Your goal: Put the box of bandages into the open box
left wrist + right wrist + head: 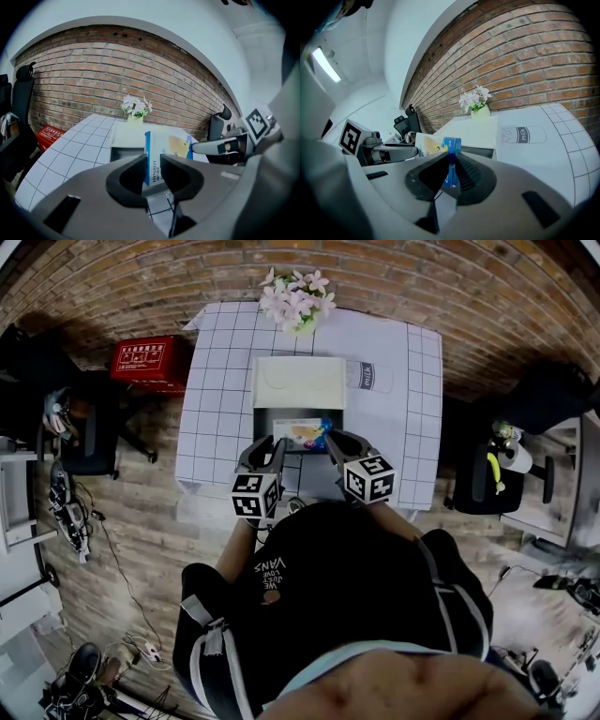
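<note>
- Black-shirted torso (pixel 347 568) of the person fills the bottom of the head view, just behind both marker cubes.
- Jaws of the left gripper (pixel 152 161) are clamped on the narrow white end of the box of bandages (pixel 169 146), one pad on each side of the printed face.
- Jaws of the right gripper (pixel 451 160) are pinched nearly together on the thin blue edge at the box's other end, so the box spans the gap between the two grippers.
- Directly below both sets of jaws is the dark cavity of the open box (pixel 265 418). The box of bandages sits over it, and I cannot tell whether it touches the bottom.
- Beyond the jaws, the open box's pale lid is folded back, away from the grippers.
- Farther beyond the lid, a pot of flowers (pixel 298 298) stands at the far edge of the gridded table (pixel 220 381), by the brick wall.
- Ahead and right of the right gripper, a milk drawing (pixel 367 376) lies flat on the table.
- Well left of the left gripper, off the table, is a red crate (pixel 150 362).
</note>
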A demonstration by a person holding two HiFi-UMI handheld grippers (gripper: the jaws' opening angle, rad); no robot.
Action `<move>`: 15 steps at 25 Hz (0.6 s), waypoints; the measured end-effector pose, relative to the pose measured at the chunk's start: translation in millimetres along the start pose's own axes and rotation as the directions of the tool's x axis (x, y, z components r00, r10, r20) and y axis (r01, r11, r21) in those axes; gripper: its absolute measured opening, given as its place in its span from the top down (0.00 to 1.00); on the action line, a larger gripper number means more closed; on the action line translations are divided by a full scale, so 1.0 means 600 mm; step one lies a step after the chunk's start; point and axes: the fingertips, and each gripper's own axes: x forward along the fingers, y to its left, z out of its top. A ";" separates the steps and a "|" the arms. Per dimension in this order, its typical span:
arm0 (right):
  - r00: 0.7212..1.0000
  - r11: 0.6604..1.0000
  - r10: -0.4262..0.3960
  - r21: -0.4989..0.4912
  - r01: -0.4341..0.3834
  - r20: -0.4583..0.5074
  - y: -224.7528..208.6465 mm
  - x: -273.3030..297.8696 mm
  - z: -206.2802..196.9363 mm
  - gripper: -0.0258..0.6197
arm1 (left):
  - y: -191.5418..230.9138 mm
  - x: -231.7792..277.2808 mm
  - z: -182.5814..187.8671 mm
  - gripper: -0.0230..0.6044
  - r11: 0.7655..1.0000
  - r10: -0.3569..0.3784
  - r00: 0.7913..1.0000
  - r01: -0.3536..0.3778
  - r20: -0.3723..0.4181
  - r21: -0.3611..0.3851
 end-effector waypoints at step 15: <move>0.993 0.999 -0.020 -0.027 0.017 -0.115 -0.017 0.026 -0.029 0.90 | 0.015 0.027 -0.034 0.81 0.999 0.032 0.989 -0.027 -0.143 0.038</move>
